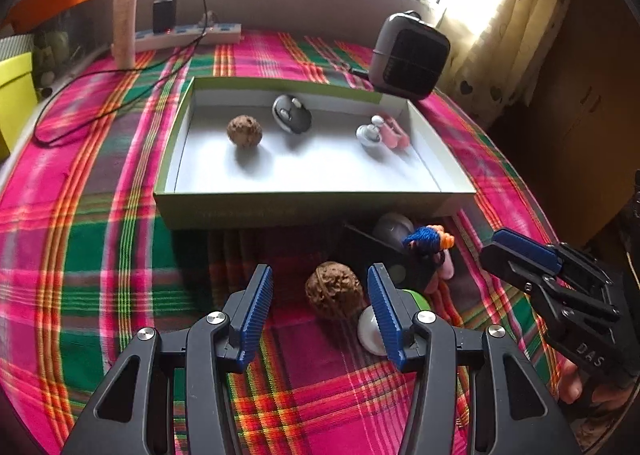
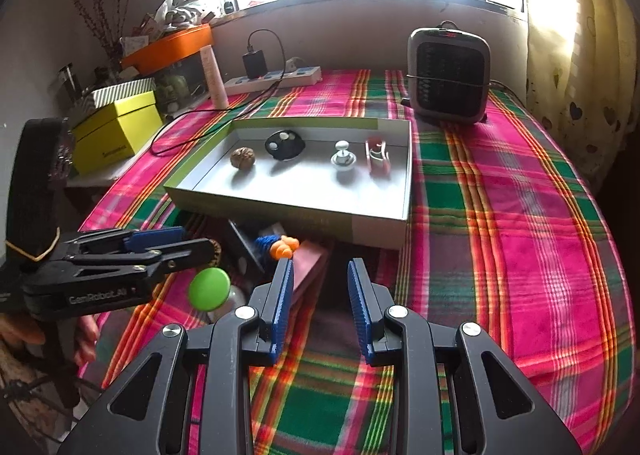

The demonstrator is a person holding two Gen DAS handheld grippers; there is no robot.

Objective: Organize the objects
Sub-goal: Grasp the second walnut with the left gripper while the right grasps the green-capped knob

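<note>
Lining up my left gripper [image 1: 320, 315] on the loose walnut [image 1: 335, 290], I see the nut on the plaid cloth [image 1: 100, 255] just ahead of the fingertips, a little right of the midline between them, its long axis running roughly across the gap. The jaws stand wide apart with nothing between the pads. My left hand is clearly the nearer one; my right gripper [image 2: 320, 307] sits further right, jaws parted only narrowly and empty, aimed at the pink card [image 2: 310, 263]. Counting left to right: two walnuts, one loose and one in the box [image 1: 280, 207]; four items in the box, being walnut [image 1: 245, 130], black fob [image 1: 292, 113], silver knob [image 1: 370, 134] and pink clip [image 1: 394, 133]. Outside, beside the loose nut, lie a green-capped white piece [image 2: 209, 289] and a blue-and-orange yarn toy [image 1: 426, 237].
</note>
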